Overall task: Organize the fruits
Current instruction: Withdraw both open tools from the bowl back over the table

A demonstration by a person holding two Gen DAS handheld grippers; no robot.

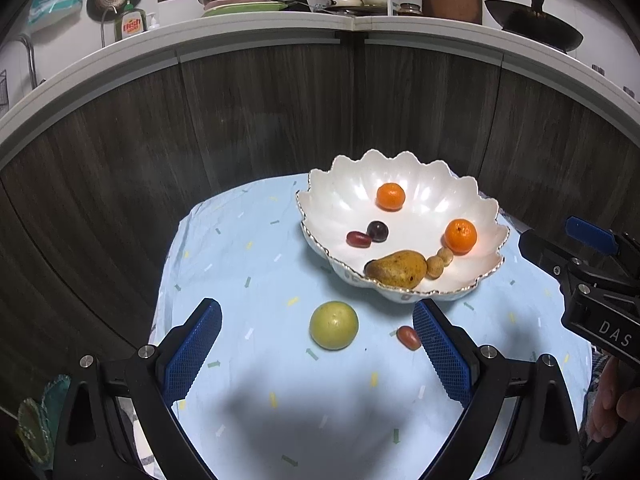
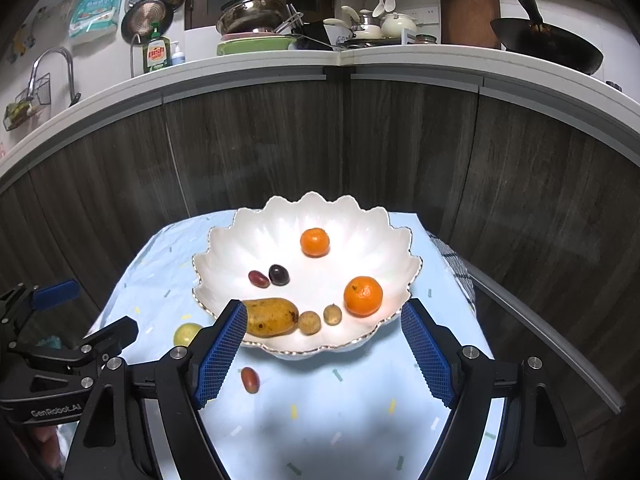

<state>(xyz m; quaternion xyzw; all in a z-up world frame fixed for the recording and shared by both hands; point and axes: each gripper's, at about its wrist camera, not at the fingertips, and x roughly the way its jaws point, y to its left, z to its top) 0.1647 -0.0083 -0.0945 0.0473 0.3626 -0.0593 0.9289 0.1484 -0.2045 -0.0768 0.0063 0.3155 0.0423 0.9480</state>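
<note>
A white scalloped bowl [image 1: 400, 200] sits on a table covered with a pale blue cloth [image 1: 240, 248], and everything here is placed against that bowl. Inside it lie two oranges, one toward the far wall [image 1: 390, 196] and one by the right-hand rim [image 1: 460, 236], a dark plum [image 1: 377, 231] touching a red oval fruit [image 1: 358, 239] on the left side, and along the near rim a yellow-brown mango [image 1: 397, 268] with two small tan round fruits [image 1: 440, 262] lined up between it and the nearer orange. Outside the bowl, just in front of its near rim, a green round fruit [image 1: 334, 325] rests on the cloth, and a second red oval fruit [image 1: 409, 337] lies a little to its right, also in front of the bowl. The left gripper [image 1: 318, 350] hangs in front of the bowl with its blue pads spread wide, the green fruit between them but touched by neither, the red one just beside the right-hand pad. The right gripper [image 2: 324, 356] faces the bowl's near rim, its jaws likewise parted and holding nothing, with the loose red fruit [image 2: 250, 379] on the cloth below and the green fruit [image 2: 186, 333] off beyond its left finger
</note>
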